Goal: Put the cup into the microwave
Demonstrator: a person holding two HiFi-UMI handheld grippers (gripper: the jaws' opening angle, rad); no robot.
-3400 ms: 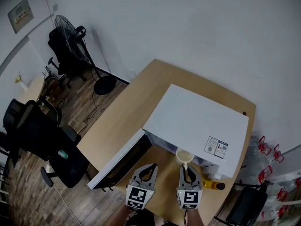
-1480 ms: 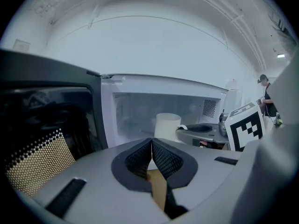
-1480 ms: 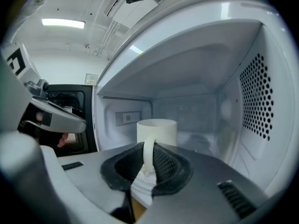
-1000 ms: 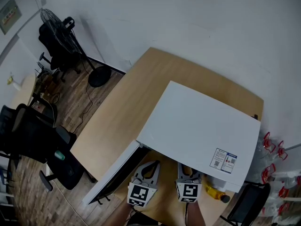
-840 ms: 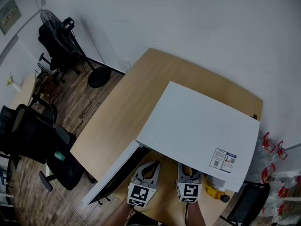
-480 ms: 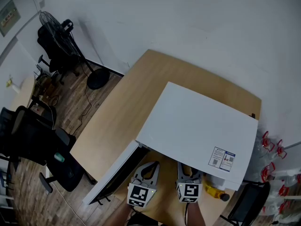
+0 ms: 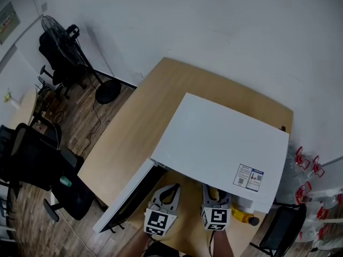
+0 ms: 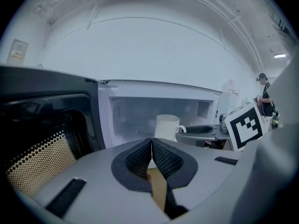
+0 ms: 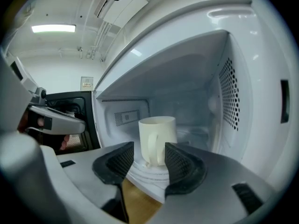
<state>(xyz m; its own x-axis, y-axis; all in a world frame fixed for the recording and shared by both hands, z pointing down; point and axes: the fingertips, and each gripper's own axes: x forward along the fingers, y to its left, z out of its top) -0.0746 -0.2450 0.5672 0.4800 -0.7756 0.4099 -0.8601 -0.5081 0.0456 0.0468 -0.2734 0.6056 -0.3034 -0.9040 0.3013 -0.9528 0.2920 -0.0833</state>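
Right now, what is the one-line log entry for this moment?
cup: upright inside microwave | door: open | right gripper: jaws just been opening, cup between them, unpressed | left gripper: shut, empty

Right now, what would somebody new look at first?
The white cup standing on the turntable inside the open microwave, whose door hangs wide at the left. The right gripper sits at the opening; its jaws have just been opening, and the cup stands free at their tips.
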